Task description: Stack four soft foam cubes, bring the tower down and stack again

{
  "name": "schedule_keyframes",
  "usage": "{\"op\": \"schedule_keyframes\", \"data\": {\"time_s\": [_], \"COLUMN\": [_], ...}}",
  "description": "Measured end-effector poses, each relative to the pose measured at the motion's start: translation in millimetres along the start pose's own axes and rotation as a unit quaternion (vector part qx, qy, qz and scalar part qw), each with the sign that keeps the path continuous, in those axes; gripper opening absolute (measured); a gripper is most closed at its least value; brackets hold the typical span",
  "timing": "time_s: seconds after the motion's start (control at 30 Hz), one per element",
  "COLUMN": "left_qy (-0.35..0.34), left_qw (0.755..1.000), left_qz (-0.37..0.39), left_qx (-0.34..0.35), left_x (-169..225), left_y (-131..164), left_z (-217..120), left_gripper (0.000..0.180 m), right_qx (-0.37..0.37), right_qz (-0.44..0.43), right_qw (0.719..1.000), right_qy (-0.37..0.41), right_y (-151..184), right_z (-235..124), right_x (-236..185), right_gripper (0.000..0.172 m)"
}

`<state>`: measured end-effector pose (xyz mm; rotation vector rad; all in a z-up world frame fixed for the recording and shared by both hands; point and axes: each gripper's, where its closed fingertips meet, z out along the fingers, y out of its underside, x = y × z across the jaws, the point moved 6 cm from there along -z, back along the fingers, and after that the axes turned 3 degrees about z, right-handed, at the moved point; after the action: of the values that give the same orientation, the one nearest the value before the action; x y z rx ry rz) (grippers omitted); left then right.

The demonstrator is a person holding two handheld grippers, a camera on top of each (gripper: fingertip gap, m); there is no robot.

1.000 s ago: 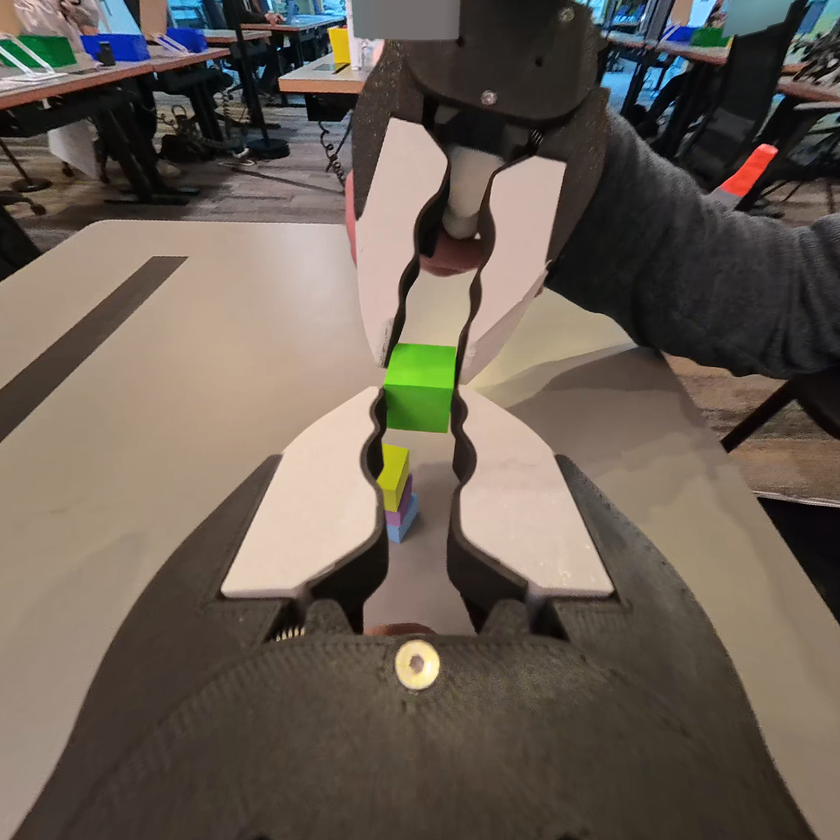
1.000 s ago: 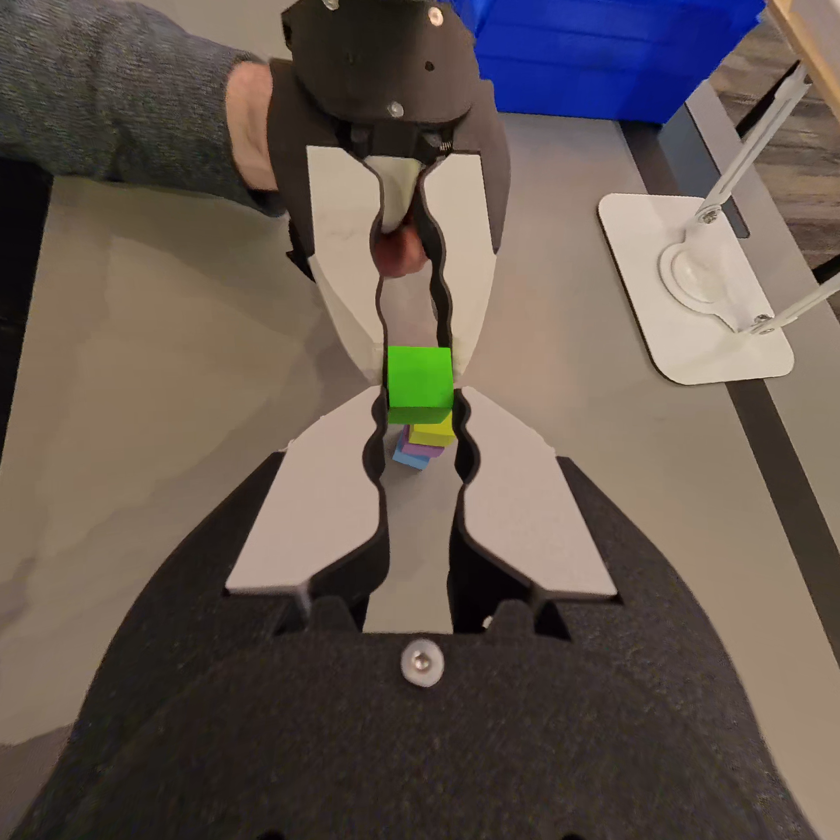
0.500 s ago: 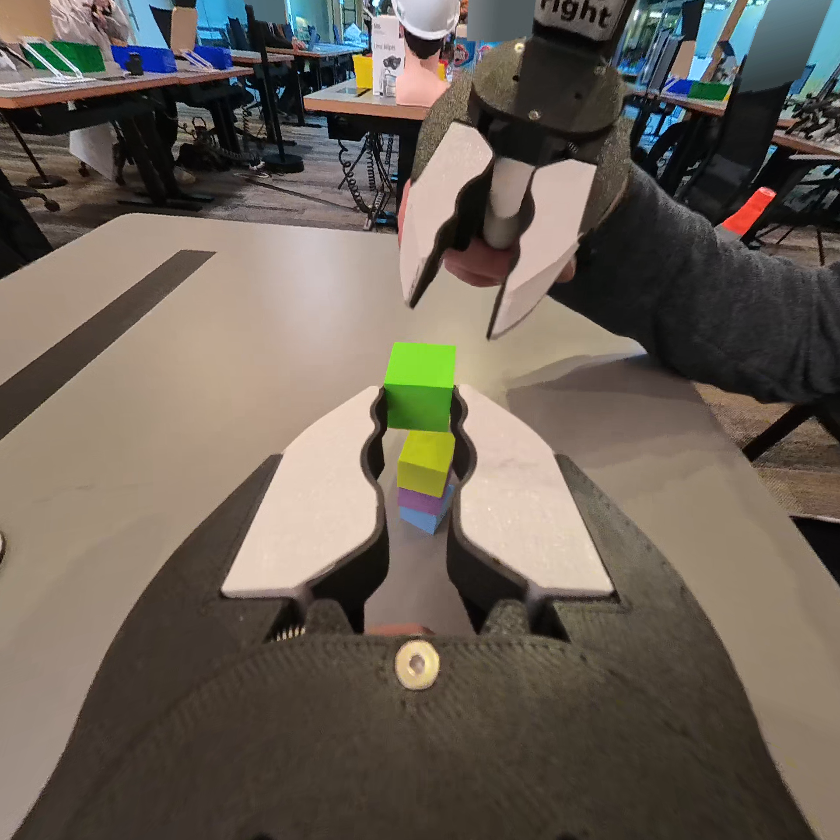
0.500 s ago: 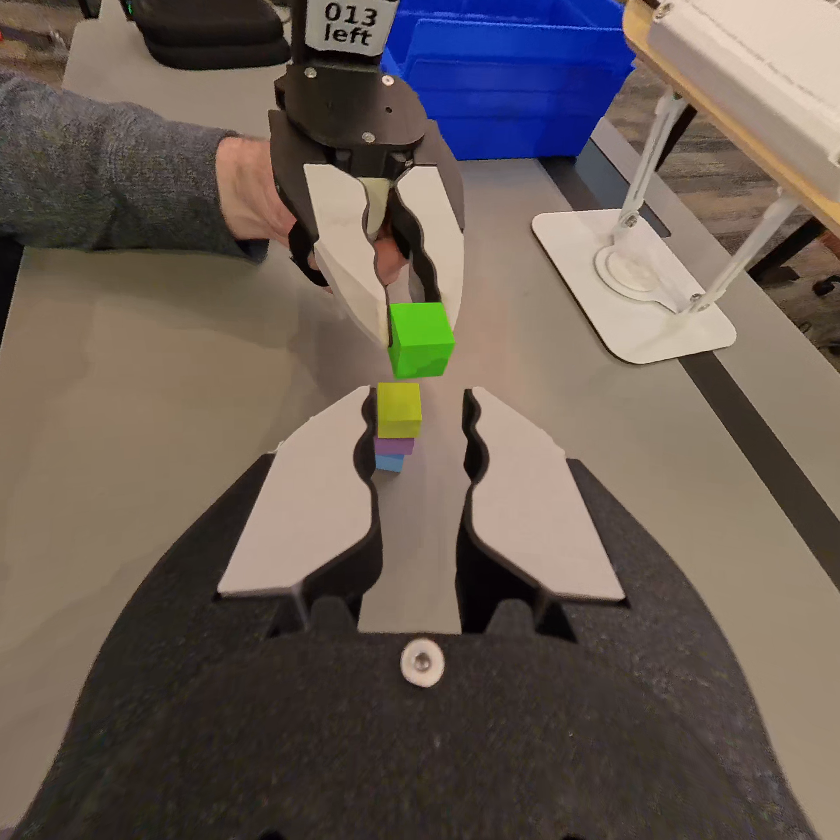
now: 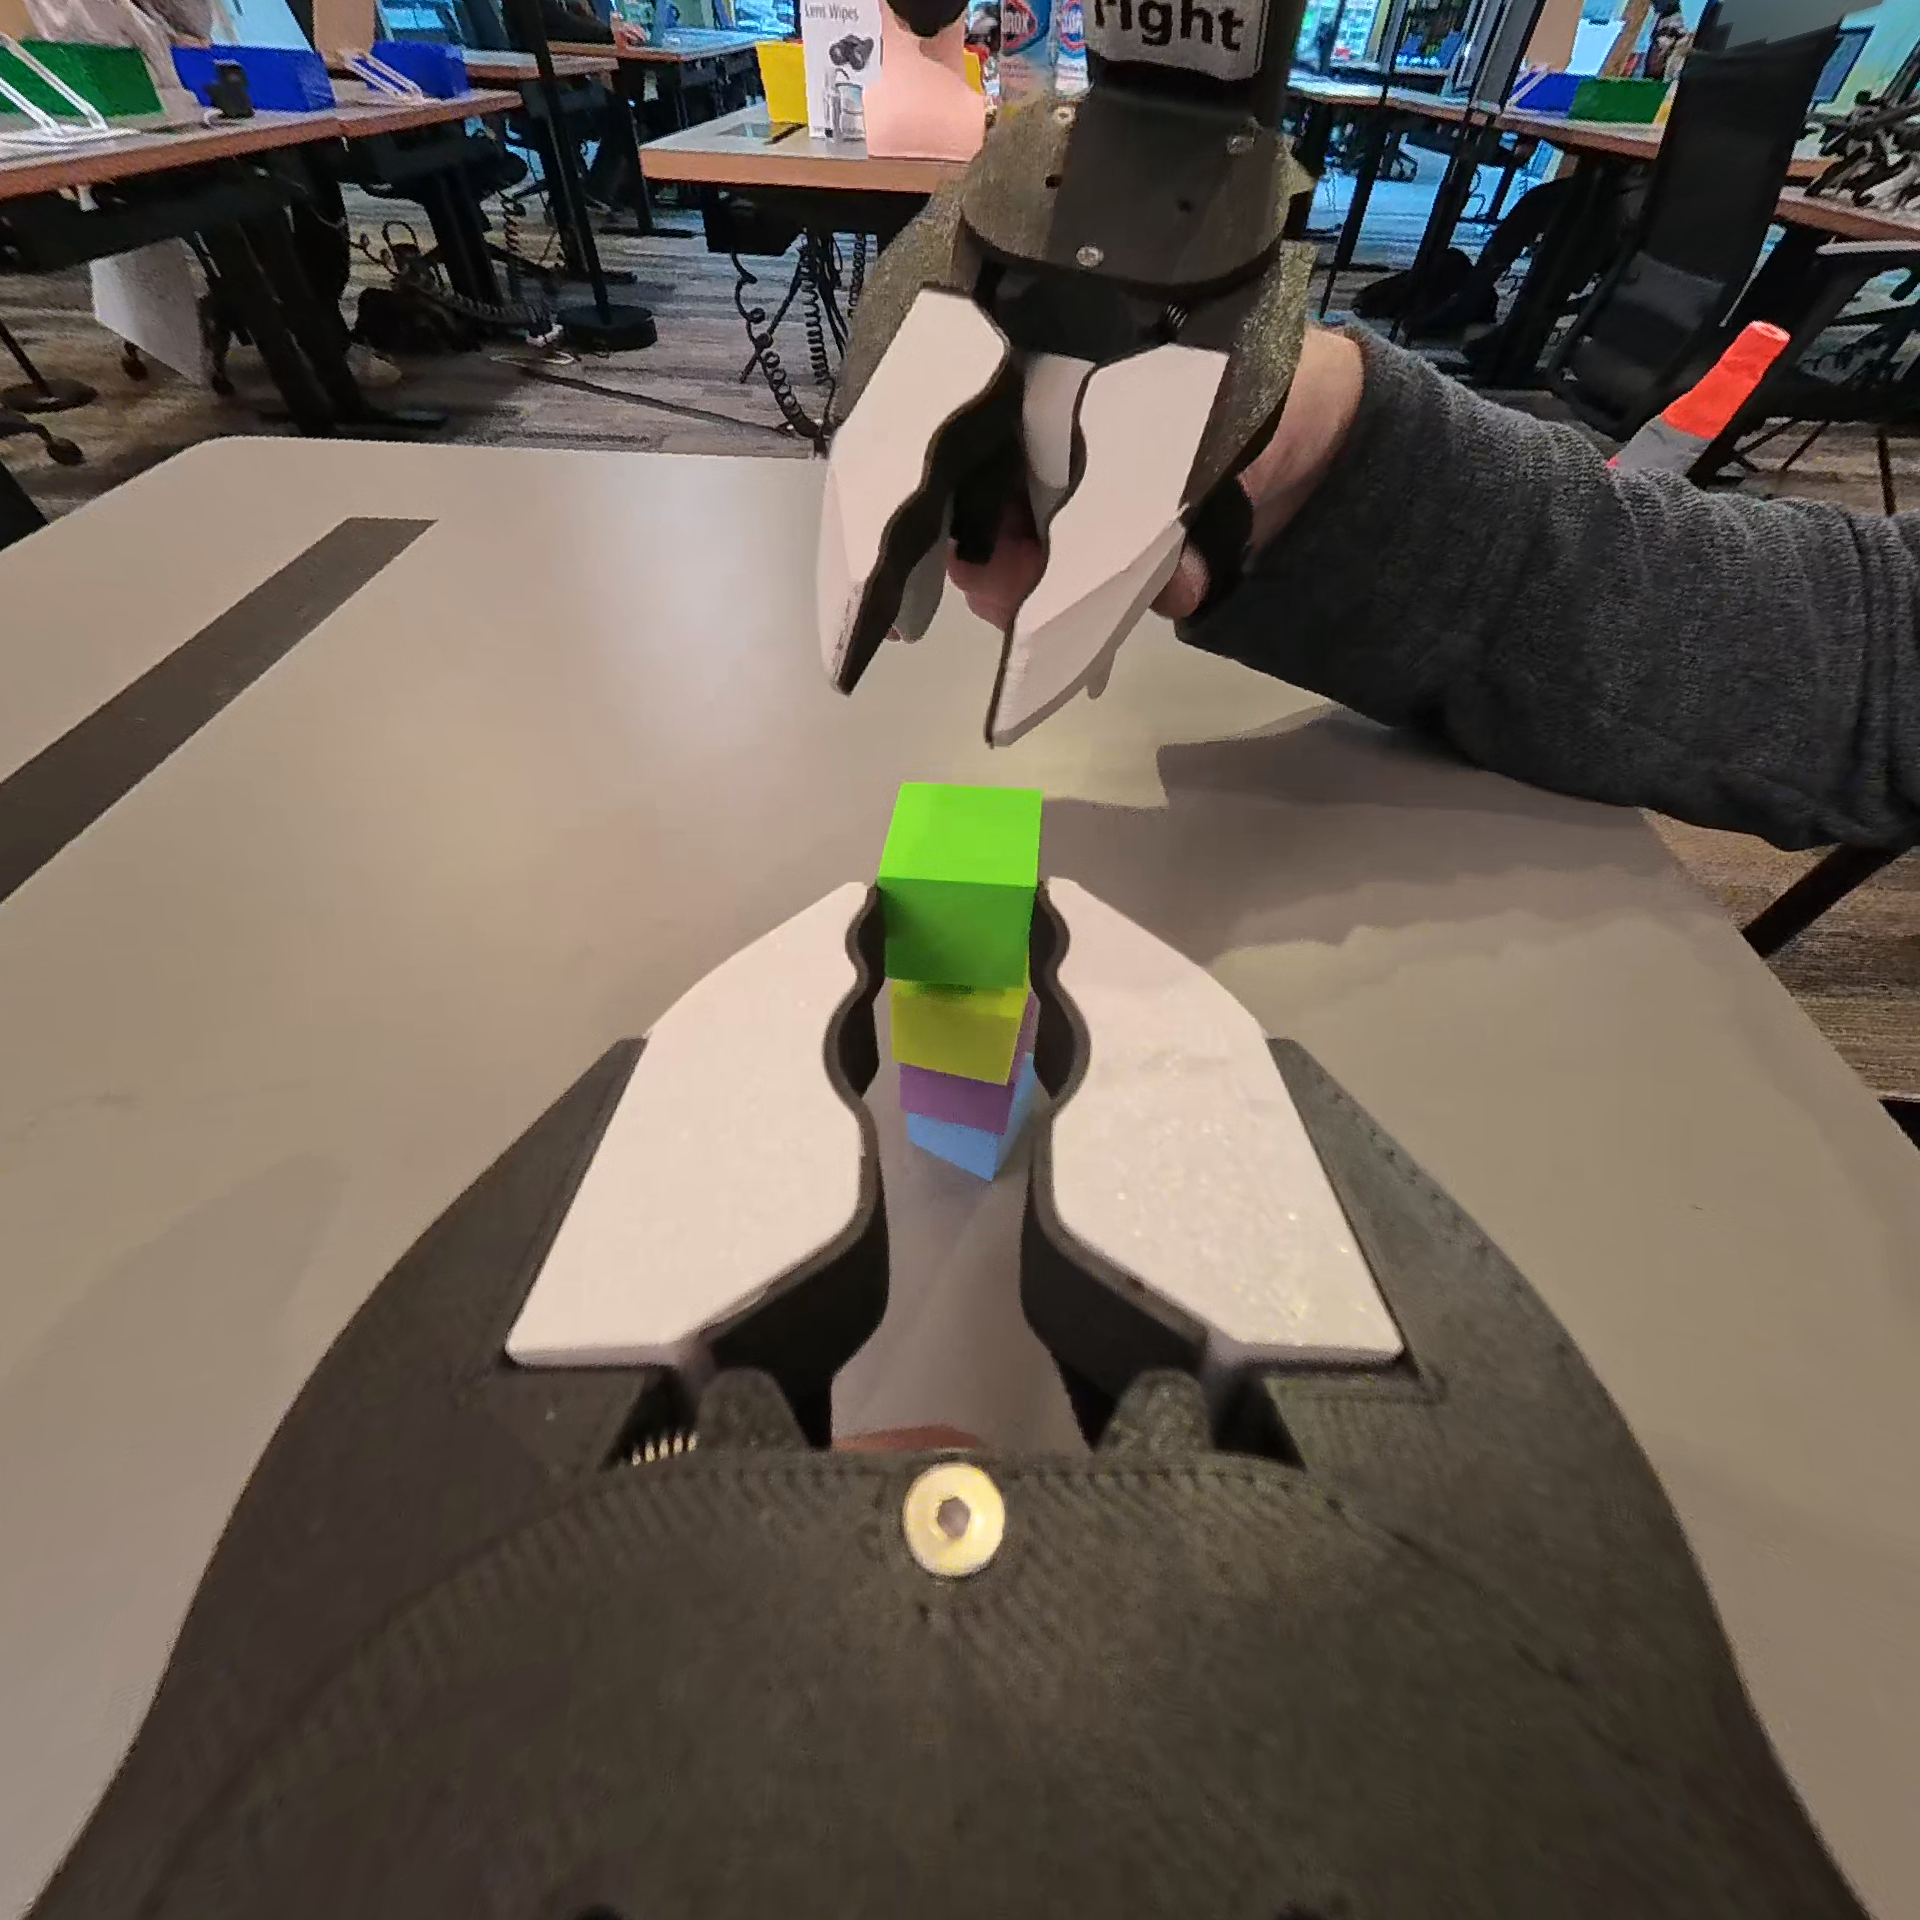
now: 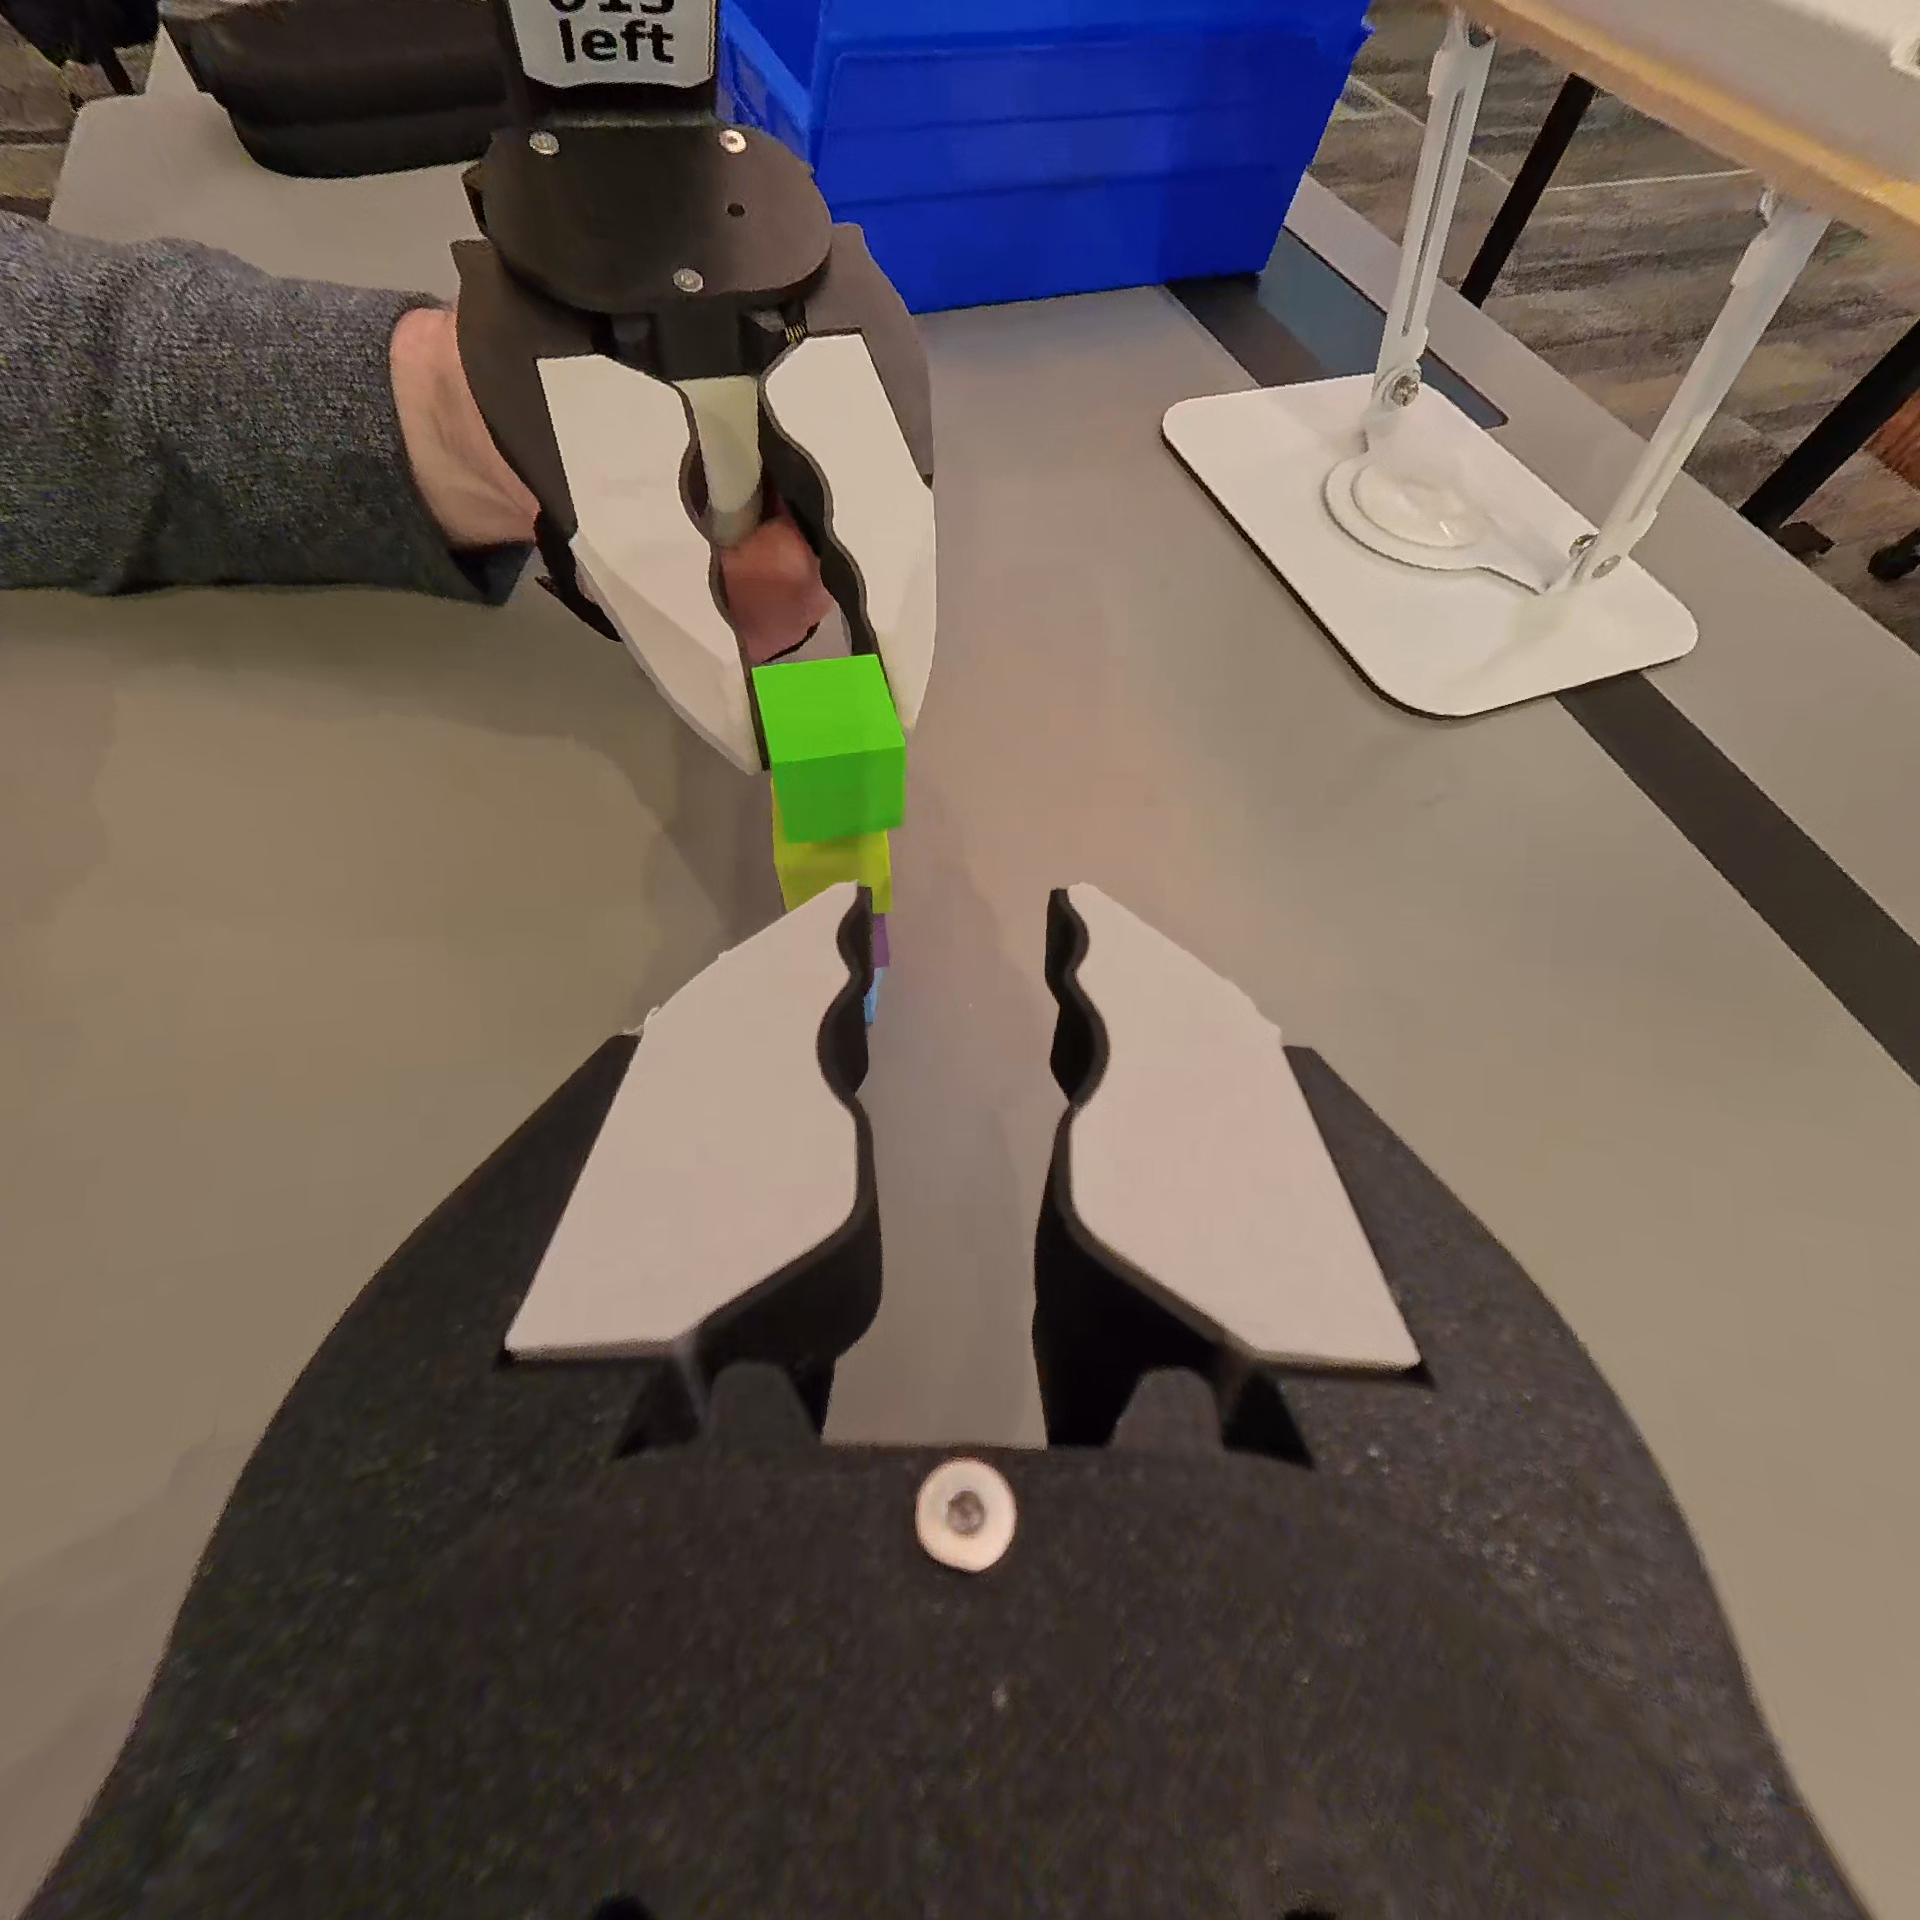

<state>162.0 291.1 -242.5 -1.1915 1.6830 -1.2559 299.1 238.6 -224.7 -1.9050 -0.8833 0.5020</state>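
Evidently gripped for placing: green cube (image 5: pixel 958 894) pinched by left gripper (image 5: pixel 956 935) pads, set atop yellow (image 5: pixel 951 1029), purple (image 5: pixel 956 1099), blue (image 5: pixel 961 1143) on table (image 5: pixel 416 831). Matte, sharp-edged foam; stack slightly twisted. Right gripper (image 6: pixel 956 935) beside tower, fingers apart, holding nothing. Wavy black pads, white flat faces.

A bright green cube (image 5: pixel 961 883) tops a stack, slightly off-centre over a yellow-green cube (image 5: pixel 956 1029). Below come a purple cube (image 5: pixel 958 1099) and a light blue cube (image 5: pixel 961 1143), the lowest resting on the grey counter (image 5: pixel 416 883).
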Motion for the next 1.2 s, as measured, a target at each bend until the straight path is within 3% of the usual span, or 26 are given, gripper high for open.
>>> {"op": "schedule_keyframes", "data": {"time_s": [0.63, 1.07, 1.2], "left_qy": [0.016, 0.007, -0.024], "left_qw": [1.0, 1.0, 1.0], "left_qz": [0.011, -0.001, -0.013], "left_qx": [-0.015, -0.009, -0.01], "left_x": [2, 0, -4], "left_y": [4, 1, 6], "left_z": [3, -8, -19], "left_gripper": [0.027, 0.06, 0.055], "right_qx": [-0.007, -0.008, -0.026], "right_qz": [0.004, 0.009, 0.015], "right_qw": [1.0, 1.0, 0.999], "right_qy": [-0.001, 0.011, 0.043], "right_y": [7, 12, 25], "right_z": [5, 0, -8], "right_x": [2, 6, 16], "right_gripper": [0.03, 0.03, 0.028]}}
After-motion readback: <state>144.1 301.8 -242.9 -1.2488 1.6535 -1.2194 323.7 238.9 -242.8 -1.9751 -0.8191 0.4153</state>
